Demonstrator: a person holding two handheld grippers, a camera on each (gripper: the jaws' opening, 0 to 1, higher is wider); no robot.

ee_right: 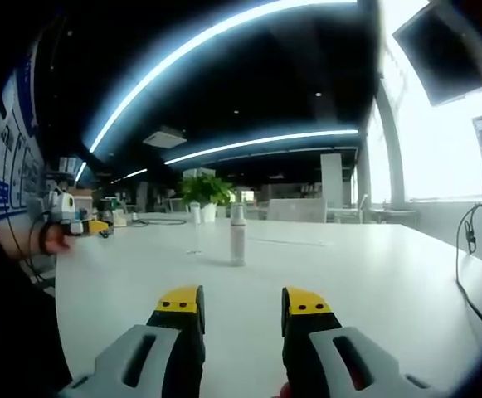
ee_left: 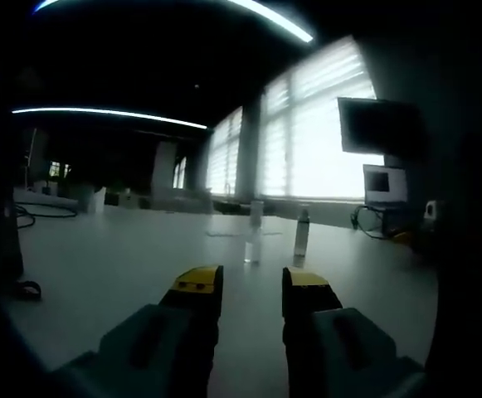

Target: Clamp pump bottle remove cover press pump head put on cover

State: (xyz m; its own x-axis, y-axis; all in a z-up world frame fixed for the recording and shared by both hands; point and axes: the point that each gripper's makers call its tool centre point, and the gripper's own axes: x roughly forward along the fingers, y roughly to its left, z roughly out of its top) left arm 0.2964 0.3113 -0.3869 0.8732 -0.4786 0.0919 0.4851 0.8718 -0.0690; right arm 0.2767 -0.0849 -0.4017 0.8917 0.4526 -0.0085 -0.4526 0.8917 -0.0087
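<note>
Pump bottle (ee_right: 237, 235) upright (grippers apart)

The left gripper (ee_left: 253, 286) hangs above the pale desk (ee_left: 99, 274), its yellow-tipped jaws parted with nothing between them. Towards the desk's far edge a capped pump bottle (ee_left: 302, 233) stands upright, with a small clear container (ee_left: 252, 247) near it. A dark cable (ee_left: 46, 212) loops at the far corner.

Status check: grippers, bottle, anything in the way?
Left gripper open, empty. Right gripper open, empty. Pump bottle upright on the white table, cover on, untouched. Clear bottle stands beyond; path open.
</note>
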